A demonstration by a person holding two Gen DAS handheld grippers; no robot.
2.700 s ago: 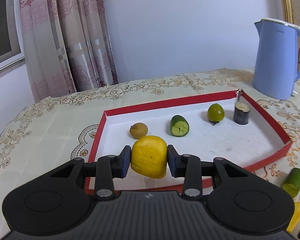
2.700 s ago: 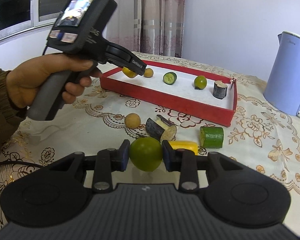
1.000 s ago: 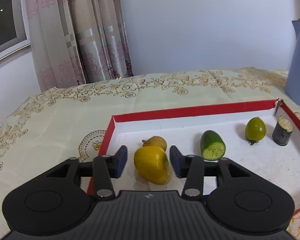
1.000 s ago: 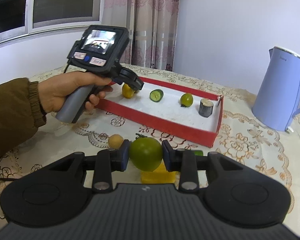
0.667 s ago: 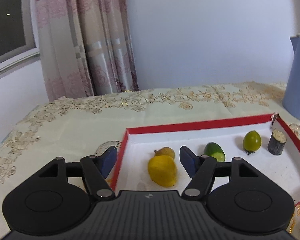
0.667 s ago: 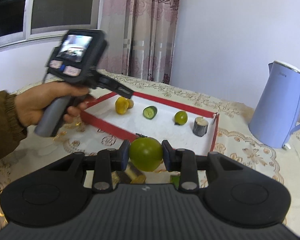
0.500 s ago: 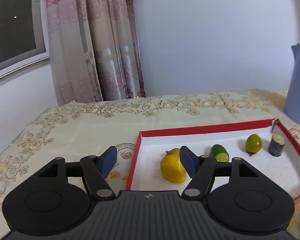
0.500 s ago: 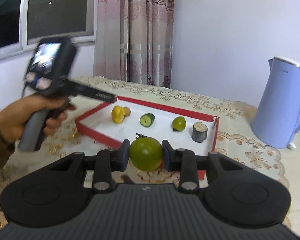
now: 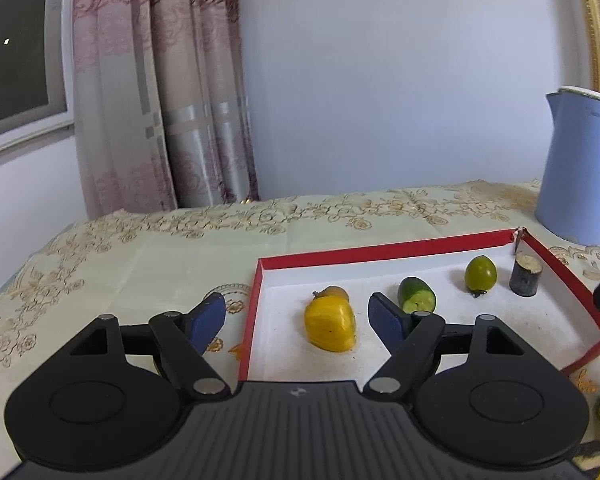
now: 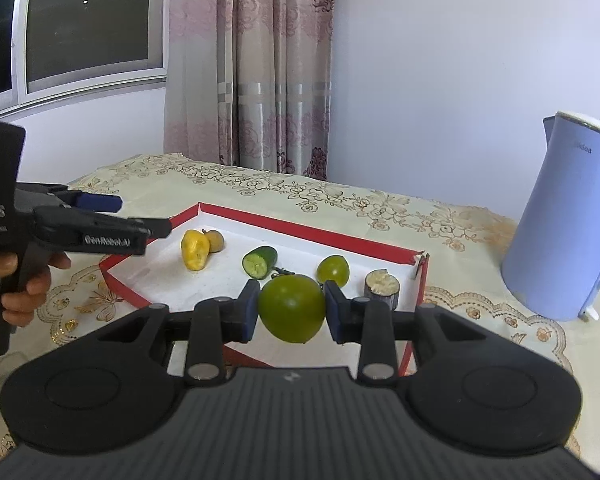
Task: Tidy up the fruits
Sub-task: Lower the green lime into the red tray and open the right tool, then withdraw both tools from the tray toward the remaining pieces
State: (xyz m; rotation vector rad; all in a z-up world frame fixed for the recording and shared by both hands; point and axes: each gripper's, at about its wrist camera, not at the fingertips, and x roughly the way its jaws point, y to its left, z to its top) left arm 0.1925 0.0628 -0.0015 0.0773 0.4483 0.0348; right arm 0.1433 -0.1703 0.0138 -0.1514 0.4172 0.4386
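The right gripper (image 10: 292, 314) is clamped on a green fruit (image 10: 292, 309), one pad pressed to each side, and carries it in the air just short of the near wall of the red tray (image 10: 300, 229). The step in hand, as I judge it, is setting this fruit down on the white floor inside. To do it well, carry it clear over the near wall before lowering, and aim for bare floor ahead of the fingers, not onto the cucumber piece (image 10: 260, 262) ahead to the left or the small green fruit (image 10: 333, 270) just beyond the right pad. Lower until it rests, then let go slowly, since a round thing can roll

The held fruit is round, smooth, dull green and a little glossy, filling the gap between the pads

The left gripper (image 9: 296, 318) holds nothing: its jaws are opening, and the yellow fruit (image 9: 331, 329) lies free on the tray floor ahead, between the line of the two pads but touched by neither. A small brown fruit (image 9: 334, 292) sits just behind it. A blue kettle (image 10: 568, 232) stands beyond the tray, off to the right
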